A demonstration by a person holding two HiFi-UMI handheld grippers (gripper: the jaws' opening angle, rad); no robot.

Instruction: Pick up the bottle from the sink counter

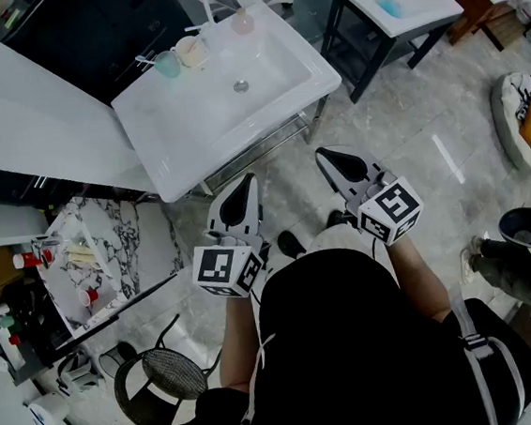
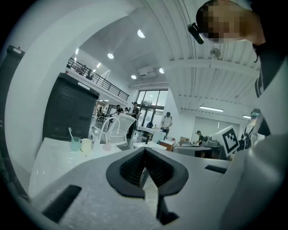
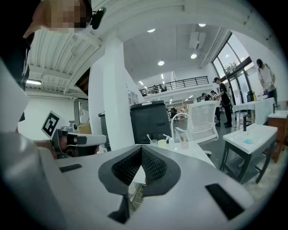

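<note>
Seemingly poised to start, the left hand-held gripper (image 1: 246,181) and right hand-held gripper (image 1: 325,154) hover pressed together and empty, short of the white sink counter (image 1: 173,124); the small pink bottle (image 1: 243,21) stands at its far edge.

Seen from above, the person holds the left tongs (image 1: 244,188) and the right tongs (image 1: 331,159) side by side, jaws closed to points, aimed towards a white sink worktop (image 1: 174,127). Along its far edge stand a green cup (image 1: 167,64), a cream cup (image 1: 191,50) and a small pink bottle (image 1: 243,21), well apart from both tongs.
</note>
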